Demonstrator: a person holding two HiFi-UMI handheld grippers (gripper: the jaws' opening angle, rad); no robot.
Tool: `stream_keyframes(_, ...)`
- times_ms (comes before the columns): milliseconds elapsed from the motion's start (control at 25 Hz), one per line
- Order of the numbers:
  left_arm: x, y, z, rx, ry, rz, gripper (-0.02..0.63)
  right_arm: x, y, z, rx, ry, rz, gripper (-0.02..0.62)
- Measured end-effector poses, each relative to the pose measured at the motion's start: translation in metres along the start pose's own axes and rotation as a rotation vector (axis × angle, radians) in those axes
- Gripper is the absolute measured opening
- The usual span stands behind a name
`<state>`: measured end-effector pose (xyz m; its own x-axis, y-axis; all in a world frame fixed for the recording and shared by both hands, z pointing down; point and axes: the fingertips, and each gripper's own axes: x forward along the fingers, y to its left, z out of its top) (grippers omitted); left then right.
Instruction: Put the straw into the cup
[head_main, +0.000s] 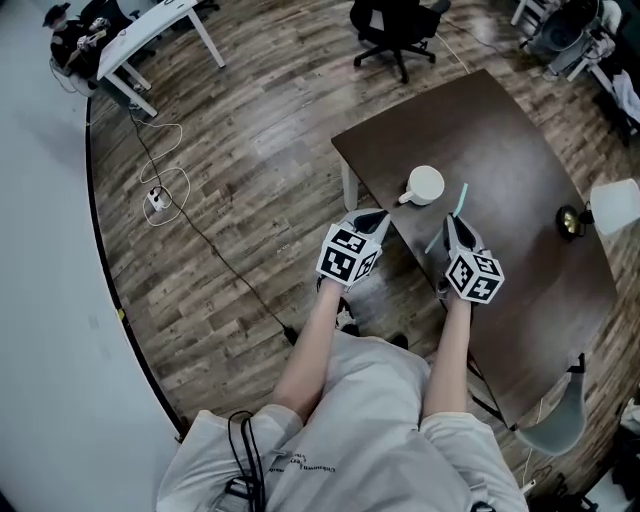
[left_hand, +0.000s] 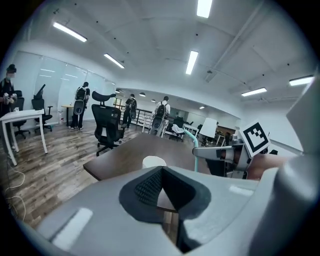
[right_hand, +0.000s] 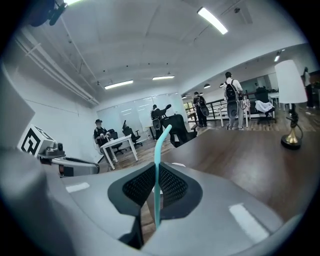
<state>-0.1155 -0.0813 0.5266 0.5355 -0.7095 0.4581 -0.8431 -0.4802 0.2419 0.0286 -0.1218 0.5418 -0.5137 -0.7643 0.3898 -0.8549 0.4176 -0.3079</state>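
Teal straw (right_hand: 157, 165) pinched in right gripper (head_main: 452, 222), over the desk's (head_main: 500, 140) near edge.
Jaws clamped on its lower length, bent tip forward. White cup (head_main: 425, 185) just left, by same edge. Left gripper (head_main: 375, 220) closed, empty, beside cup.

Grey left tool (head_main: 374, 219) and right tool (head_main: 452, 224) — black-white marker cubes (head_main: 350, 255) — pale T-shirt (head_main: 350, 420).

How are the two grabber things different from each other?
The right gripper is shut on the teal straw; the left gripper is shut on nothing. The right gripper is over the table; the left gripper sits at its edge. Both point toward the white cup.
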Motion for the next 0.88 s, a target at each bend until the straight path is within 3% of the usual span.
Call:
stream_keyframes(400,-0.006,0.037,-0.007,0.023,-0.019,-0.036,0.001,0.010,0.001,-0.003,0.020,-0.032,-0.084,0.046)
stream_keyframes(600,-0.008,0.043,-0.009,0.094,0.040,-0.057,0.001,0.014,-0.001,0.009,0.034,-0.065,-0.107,0.046)
stream_keyframes(880,-0.006,0.066,-0.014,0.097,0.085,-0.010,0.001,0.030,0.001,0.018,0.034,-0.081,-0.093,0.046)
